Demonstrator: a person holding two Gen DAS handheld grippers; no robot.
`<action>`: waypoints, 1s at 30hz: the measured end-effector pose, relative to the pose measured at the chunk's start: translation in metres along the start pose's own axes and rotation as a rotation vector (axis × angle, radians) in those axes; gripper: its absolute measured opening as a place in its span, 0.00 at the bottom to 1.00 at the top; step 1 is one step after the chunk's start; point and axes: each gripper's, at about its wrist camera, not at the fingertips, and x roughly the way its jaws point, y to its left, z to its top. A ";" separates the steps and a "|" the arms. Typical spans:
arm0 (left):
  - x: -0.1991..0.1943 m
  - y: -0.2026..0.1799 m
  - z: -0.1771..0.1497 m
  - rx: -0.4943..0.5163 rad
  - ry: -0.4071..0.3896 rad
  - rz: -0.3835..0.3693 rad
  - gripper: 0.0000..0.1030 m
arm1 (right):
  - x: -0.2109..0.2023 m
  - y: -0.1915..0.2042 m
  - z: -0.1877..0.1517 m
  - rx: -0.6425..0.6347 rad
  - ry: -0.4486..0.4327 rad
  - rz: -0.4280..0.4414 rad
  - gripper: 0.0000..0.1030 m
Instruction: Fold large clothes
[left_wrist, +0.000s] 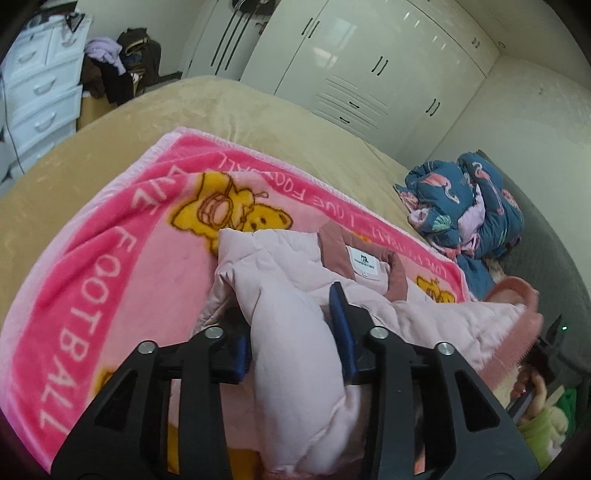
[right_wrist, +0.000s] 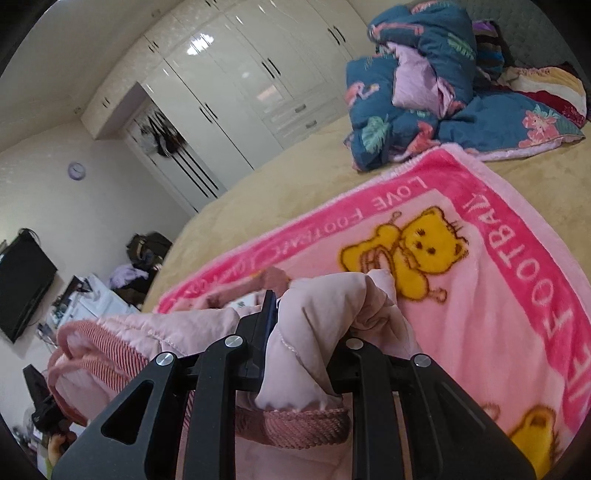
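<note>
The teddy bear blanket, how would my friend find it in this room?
Look at the big bed with the tan cover. Spread flat on it is the blanket, pink with a hot-pink border, white "LOVE FOOTBALL" lettering and yellow bears. The dark blue flamingo quilt beside it is bunched up.

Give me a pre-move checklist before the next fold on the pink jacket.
1. Right gripper shut on pink padded jacket: ok.
2. Left gripper grip: not ok, jaws stand apart around the fabric, pads not pressing.
3. Jacket lies on the pink bear blanket: ok.
4. Collar label faces up: ok.
5. Blue flamingo quilt apart from the jacket: ok.
6. Ribbed hem lying flat: cannot tell.
</note>
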 end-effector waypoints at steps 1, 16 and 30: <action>0.004 0.002 0.000 -0.009 0.000 -0.008 0.35 | 0.008 -0.002 0.001 0.002 0.015 -0.004 0.19; -0.012 0.012 0.012 -0.130 -0.040 -0.234 0.86 | 0.103 -0.017 0.002 0.077 0.169 -0.114 0.23; -0.003 0.036 0.006 0.000 -0.049 0.067 0.91 | 0.047 0.016 0.030 0.025 0.064 0.034 0.96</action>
